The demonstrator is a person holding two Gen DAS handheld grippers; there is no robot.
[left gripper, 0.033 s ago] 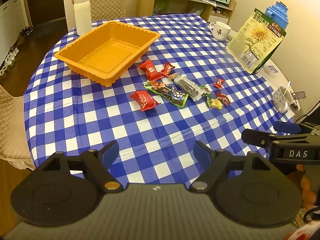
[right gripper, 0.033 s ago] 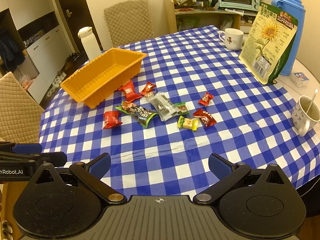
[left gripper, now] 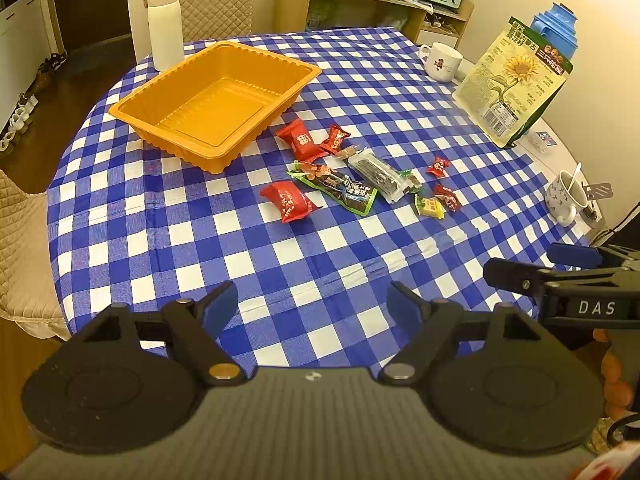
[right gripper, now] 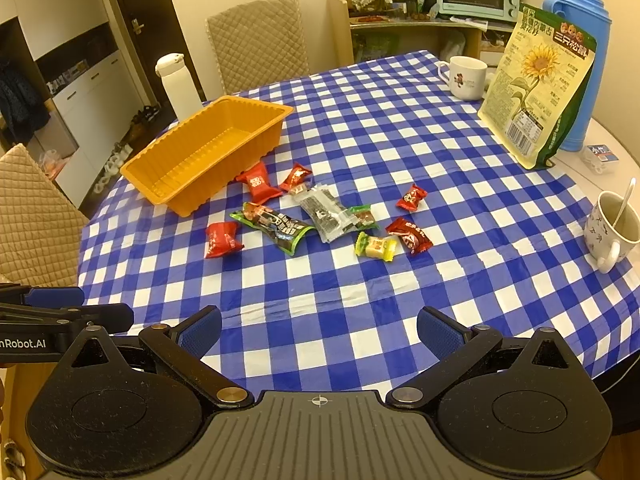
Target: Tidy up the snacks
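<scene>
I hold my left gripper (left gripper: pixel 312 300) and my right gripper (right gripper: pixel 319 330) above the near edge of the blue-white checked tablecloth (left gripper: pixel 280 256), both with jaws wide and nothing between. The small wrapped snacks (right gripper: pixel 320 216) lie scattered just beside the empty orange plastic tray (left gripper: pixel 216 100).

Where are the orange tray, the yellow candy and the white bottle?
orange tray (left gripper: pixel 308 74): left wrist view, far right rim.
yellow candy (right gripper: pixel 376 247): right wrist view, wrapper middle.
white bottle (left gripper: pixel 165 28): left wrist view, body.
</scene>
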